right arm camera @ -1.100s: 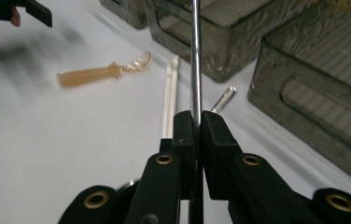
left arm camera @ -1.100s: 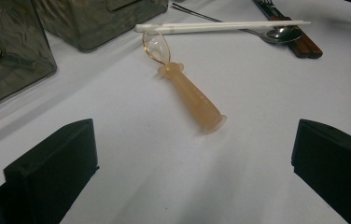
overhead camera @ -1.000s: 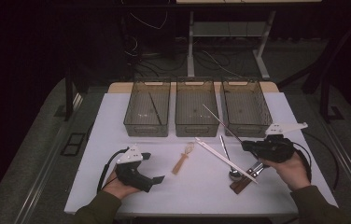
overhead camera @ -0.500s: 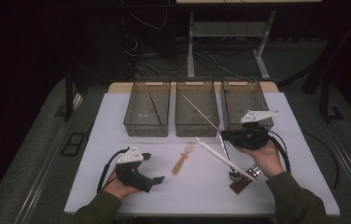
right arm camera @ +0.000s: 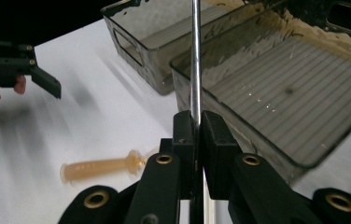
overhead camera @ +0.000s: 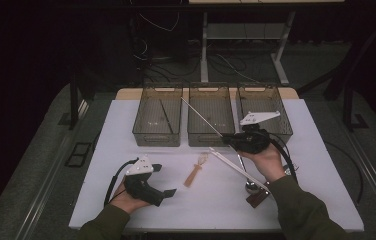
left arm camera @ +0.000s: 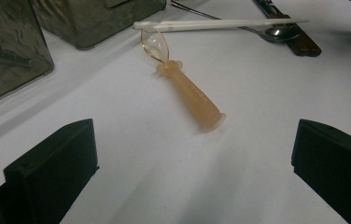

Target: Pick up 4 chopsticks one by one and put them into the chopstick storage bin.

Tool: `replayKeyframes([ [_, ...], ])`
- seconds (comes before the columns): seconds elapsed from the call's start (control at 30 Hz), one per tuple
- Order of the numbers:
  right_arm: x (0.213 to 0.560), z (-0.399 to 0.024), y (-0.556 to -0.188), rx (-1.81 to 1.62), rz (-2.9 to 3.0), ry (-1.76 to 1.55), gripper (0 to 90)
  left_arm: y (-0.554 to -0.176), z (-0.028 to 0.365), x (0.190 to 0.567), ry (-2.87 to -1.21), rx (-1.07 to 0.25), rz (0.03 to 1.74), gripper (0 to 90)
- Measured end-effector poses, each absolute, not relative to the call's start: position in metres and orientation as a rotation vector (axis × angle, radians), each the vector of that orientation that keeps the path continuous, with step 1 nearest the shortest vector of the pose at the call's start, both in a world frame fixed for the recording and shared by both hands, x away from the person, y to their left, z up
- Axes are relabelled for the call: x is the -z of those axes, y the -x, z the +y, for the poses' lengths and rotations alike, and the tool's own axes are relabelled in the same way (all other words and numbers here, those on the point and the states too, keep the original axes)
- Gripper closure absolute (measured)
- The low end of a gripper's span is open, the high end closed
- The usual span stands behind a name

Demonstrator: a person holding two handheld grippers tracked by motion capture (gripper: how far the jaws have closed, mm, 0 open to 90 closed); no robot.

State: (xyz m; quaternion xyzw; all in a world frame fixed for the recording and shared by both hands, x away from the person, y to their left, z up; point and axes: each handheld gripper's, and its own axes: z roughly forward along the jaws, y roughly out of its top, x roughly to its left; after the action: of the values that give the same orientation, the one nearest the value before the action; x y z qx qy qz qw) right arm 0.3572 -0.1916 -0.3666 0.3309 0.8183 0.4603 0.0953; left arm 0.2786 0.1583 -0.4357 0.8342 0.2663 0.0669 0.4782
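- Nearest the person, the left gripper (overhead camera: 162,181) rests low on the white worktop (overhead camera: 101,165), held in the left hand (overhead camera: 128,197); its jaws stand wide apart with nothing between them.
- Just beyond it, in the left gripper view, an amber plastic medicine spoon (left arm camera: 187,88) with a tube-shaped handle lies flat on the worktop, well clear of both jaws.
- To the right, a white chopstick (overhead camera: 238,167) lies slanted across a metal spoon (overhead camera: 251,187) and a dark brown handle (overhead camera: 257,198).
- Above these, the right gripper (overhead camera: 228,139), held in the right hand (overhead camera: 266,160), is clamped tight on a thin metal rod (overhead camera: 201,116).
- The rod slants up and to the left from the jaws, its far end over the middle bin (overhead camera: 211,117).
- At the far edge of the worktop, three clear smoky bins stand in a row: the left bin (overhead camera: 158,120) holds a thin dark stick, and the right bin (overhead camera: 263,102) lies behind the right gripper.
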Motion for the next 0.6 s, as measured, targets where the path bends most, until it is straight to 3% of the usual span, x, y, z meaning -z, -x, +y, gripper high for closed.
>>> replayKeyframes([
  [0.6,0.352,-0.135,-0.395,-1.338,2.415,-1.031,84.4,-0.278,0.158,0.437,-2.036,-0.163,0.678,0.0],
])
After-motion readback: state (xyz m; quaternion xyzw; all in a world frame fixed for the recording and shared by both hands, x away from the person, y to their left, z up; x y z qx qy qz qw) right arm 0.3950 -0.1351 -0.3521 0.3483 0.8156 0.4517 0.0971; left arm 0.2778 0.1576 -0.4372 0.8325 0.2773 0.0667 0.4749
